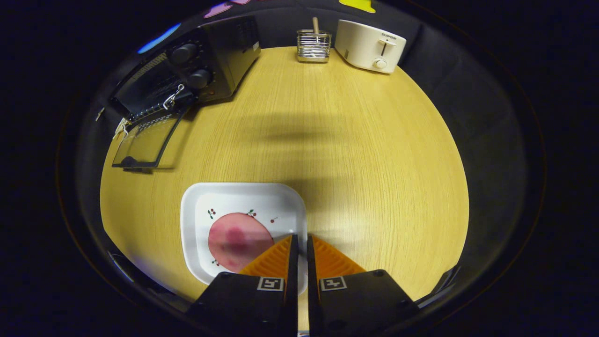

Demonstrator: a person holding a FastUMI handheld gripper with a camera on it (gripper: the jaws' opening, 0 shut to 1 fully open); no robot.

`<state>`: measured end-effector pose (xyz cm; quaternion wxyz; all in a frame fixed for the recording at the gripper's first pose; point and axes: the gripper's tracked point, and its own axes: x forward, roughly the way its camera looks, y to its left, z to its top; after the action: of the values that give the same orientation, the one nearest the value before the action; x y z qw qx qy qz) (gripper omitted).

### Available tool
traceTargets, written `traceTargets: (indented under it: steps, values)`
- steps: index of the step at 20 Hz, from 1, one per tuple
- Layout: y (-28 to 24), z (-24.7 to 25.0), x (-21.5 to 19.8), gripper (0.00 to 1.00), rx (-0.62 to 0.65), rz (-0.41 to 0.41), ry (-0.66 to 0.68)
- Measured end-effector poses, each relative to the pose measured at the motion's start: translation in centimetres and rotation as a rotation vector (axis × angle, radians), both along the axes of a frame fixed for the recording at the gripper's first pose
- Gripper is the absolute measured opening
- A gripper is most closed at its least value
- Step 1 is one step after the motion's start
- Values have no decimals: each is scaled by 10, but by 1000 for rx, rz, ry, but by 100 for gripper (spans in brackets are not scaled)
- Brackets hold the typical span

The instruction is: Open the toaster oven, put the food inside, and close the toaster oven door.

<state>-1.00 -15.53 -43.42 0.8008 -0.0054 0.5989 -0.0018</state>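
Ham slice (239, 241) on plate (243, 193) looks thin, floppy, slippery; I'd pinch its near edge. Gripper (299, 241) nearly closed, empty; toaster oven (196, 70) door (145, 140) down

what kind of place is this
Likely a mock kitchen counter in a recording booth: a wooden table holds a toaster oven with its door open, a pop-up toaster, and a plate of food.

A white pop-up toaster (370, 45) is seen at the upper right of the wooden table (374, 164), with a wire rack (313, 46) holding a wooden stick placed just left of it.
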Motion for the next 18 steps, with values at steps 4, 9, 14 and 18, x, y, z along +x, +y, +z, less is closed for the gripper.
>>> traceTargets:
  steps: [4, 9, 14, 18]
  values:
    - [2, 0, -1, 5, 118, -58, 22]
    - [6, 0, -1, 5, 262, -151, 51]
    - [21, -2, -7, 5, 579, -408, 99]
    - [28, 3, -12, 5, 720, -561, 86]
